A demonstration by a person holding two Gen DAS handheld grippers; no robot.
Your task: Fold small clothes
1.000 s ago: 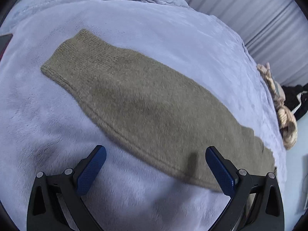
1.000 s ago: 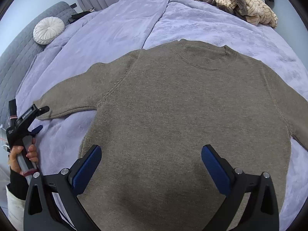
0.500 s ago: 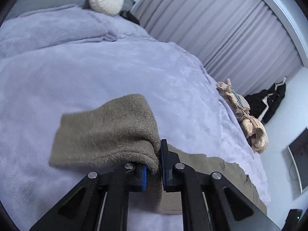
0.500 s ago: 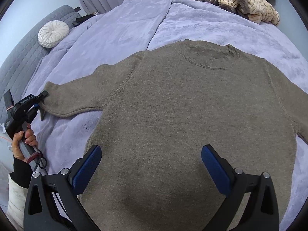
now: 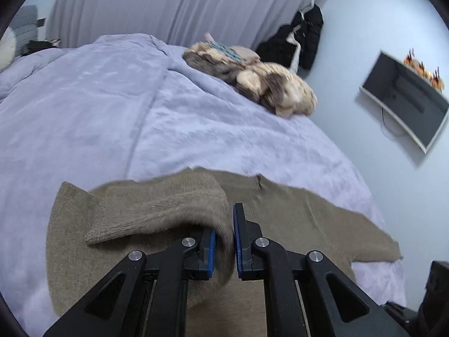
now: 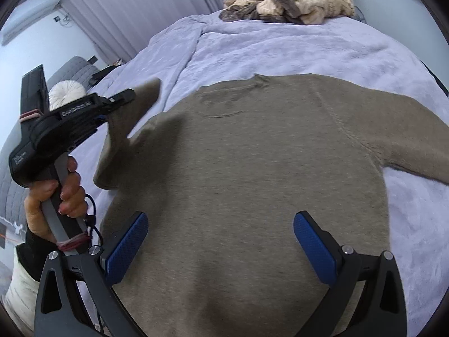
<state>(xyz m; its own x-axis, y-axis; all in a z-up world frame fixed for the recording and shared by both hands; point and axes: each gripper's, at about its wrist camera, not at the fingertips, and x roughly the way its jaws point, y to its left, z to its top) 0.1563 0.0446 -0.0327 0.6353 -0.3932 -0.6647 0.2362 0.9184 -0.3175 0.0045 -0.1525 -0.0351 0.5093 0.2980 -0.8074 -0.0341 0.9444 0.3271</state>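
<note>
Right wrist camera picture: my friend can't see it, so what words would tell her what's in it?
A brown sweater lies flat on a lilac blanket, with the open right gripper hovering over its lower part. At left, a hand holds the left gripper, shut on the sweater's lifted sleeve. A pile of clothes sits behind.

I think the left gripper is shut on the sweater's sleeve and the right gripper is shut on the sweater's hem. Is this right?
Not quite. The right gripper is open and holds nothing; it hovers over the sweater, as the right wrist view shows. The left gripper is indeed shut on the sleeve.
</note>
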